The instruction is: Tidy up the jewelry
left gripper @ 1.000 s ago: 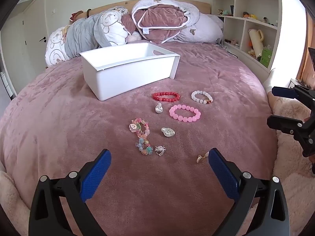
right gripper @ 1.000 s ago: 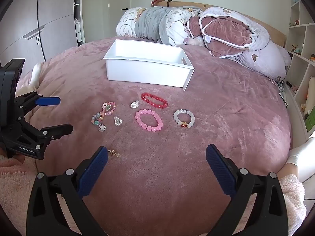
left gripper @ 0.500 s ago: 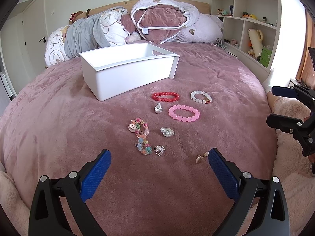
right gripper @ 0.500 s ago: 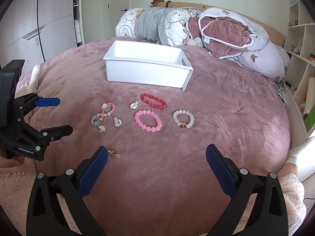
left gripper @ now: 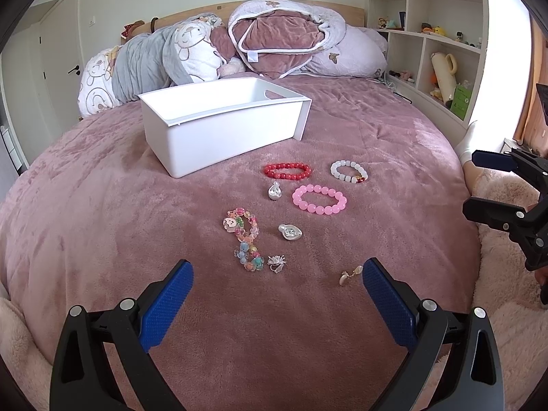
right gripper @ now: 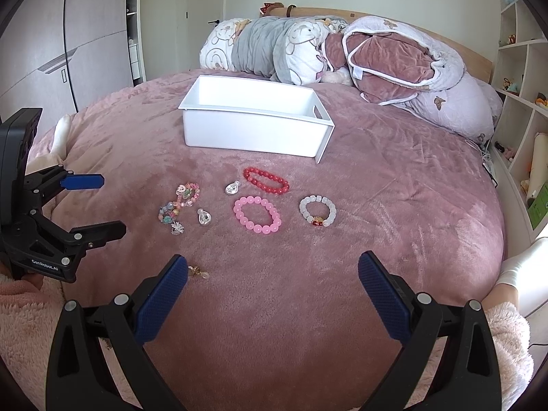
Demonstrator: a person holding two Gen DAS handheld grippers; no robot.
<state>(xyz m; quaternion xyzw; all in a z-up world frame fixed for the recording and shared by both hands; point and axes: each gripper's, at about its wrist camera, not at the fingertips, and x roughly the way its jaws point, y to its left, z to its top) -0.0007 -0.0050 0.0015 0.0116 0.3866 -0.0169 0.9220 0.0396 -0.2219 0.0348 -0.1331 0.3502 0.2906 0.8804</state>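
Jewelry lies spread on a pink plush bedspread (left gripper: 102, 212) in front of a white bin (left gripper: 222, 126). I see a red bead bracelet (left gripper: 287, 170), a white bead bracelet (left gripper: 348, 172), a pink bead bracelet (left gripper: 319, 199), a multicoloured bead bracelet (left gripper: 244, 236), two silver pendants (left gripper: 290, 232), a small silver brooch (left gripper: 276, 263) and a gold earring (left gripper: 349, 275). My left gripper (left gripper: 275, 303) hovers open near the bed's front edge, empty. My right gripper (right gripper: 272, 296) is open too, short of the pink bracelet (right gripper: 257, 214).
Pillows and a folded quilt (left gripper: 274, 37) are piled behind the bin. White shelves (left gripper: 441, 44) with toys stand at the right, a wardrobe (right gripper: 68, 51) at the left. A person's fluffy sleeve (right gripper: 507, 335) shows by the right gripper.
Both views have crept slightly forward and down toward the jewelry. Both grippers stay open, and nothing on the bed has moved.
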